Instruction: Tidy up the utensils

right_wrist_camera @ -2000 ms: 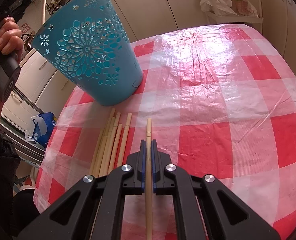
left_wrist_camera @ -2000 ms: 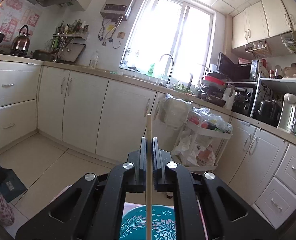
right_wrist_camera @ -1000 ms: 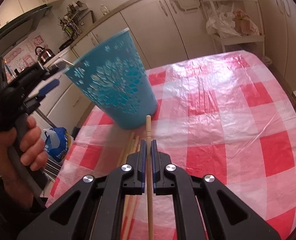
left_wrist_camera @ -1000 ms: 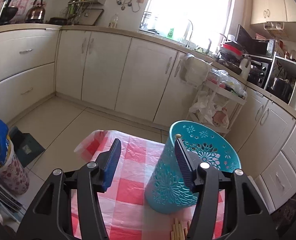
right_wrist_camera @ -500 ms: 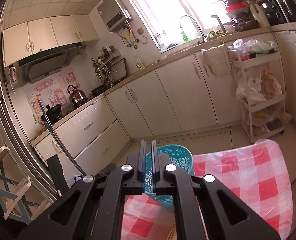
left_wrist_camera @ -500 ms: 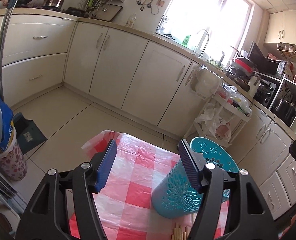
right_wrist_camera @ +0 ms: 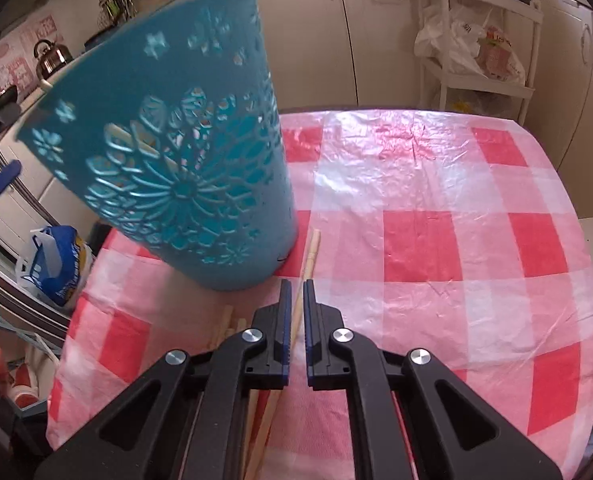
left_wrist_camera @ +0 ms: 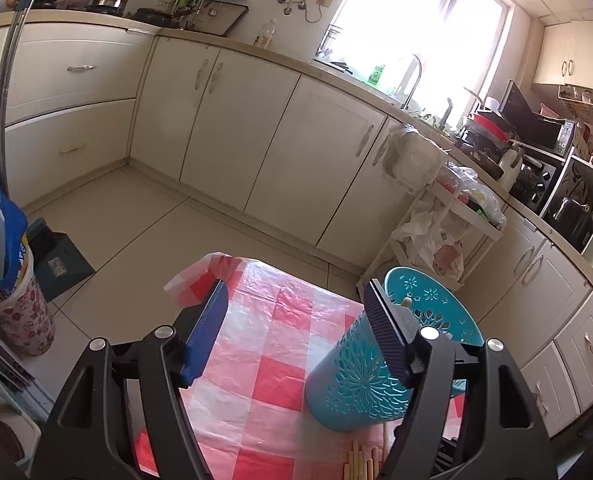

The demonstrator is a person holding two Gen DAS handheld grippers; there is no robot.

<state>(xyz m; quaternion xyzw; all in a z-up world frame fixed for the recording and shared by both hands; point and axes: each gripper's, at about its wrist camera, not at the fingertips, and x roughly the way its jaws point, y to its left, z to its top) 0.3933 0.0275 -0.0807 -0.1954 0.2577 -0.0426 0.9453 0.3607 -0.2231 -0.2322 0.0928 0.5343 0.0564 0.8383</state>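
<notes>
Your left tongs [left_wrist_camera: 294, 330] gaping wide, holding nothing; right tongs [right_wrist_camera: 294, 300] hanging narrowly parted over chopstick [right_wrist_camera: 310, 252] lying on checked counter [right_wrist_camera: 436, 200], beside teal basket [right_wrist_camera: 184, 160]

The left tongs [left_wrist_camera: 296, 328] are being held high with the blue-padded fingers [left_wrist_camera: 206, 330] spread wide apart, nothing between them. The right tongs [right_wrist_camera: 294, 300] are being held low, angled downward, fingers nearly closed, a narrow gap showing.
</notes>
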